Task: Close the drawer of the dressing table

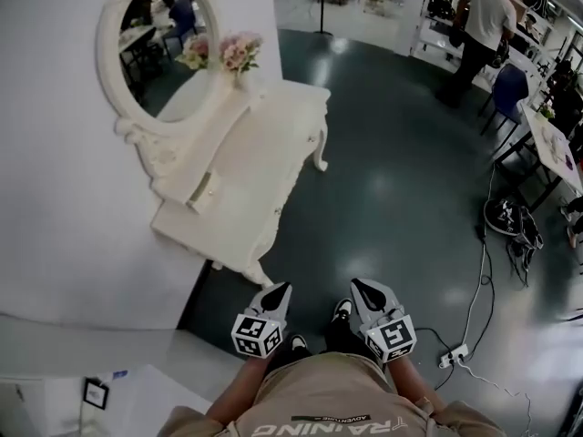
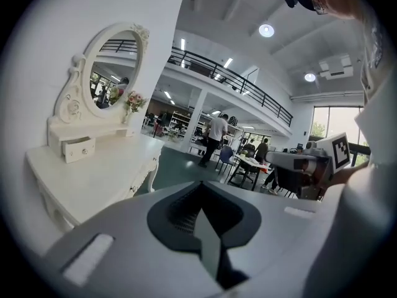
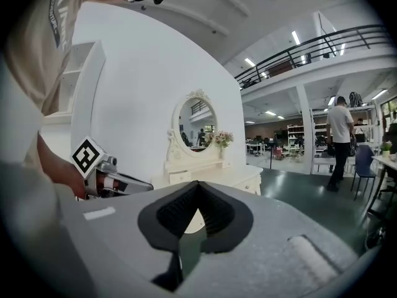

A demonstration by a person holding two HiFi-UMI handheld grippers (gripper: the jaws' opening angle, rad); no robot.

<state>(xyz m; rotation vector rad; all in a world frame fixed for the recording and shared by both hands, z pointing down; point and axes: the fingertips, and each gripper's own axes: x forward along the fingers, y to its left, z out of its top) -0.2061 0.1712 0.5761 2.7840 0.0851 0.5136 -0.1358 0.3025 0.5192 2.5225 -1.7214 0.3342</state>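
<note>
Left tongs, right tongs: both pressed together, empty, held low at waist, aimed 12 o'clock; probably waiting for approach. Drawer at 11 o'clock, well apart, sticking out below mirror on white bench. Open floor between; bench corner leg nearest; wall at 9 o'clock.

Pink flowers brighten the white wall ahead of you on the left. Across the glossy dark floor, a person in a pale shirt stands with back turned, a blue chair just beside. To your right, cables lie coiled on the floor, with a white power strip nearer your feet. A railed balcony runs overhead, beneath round ceiling lights.
</note>
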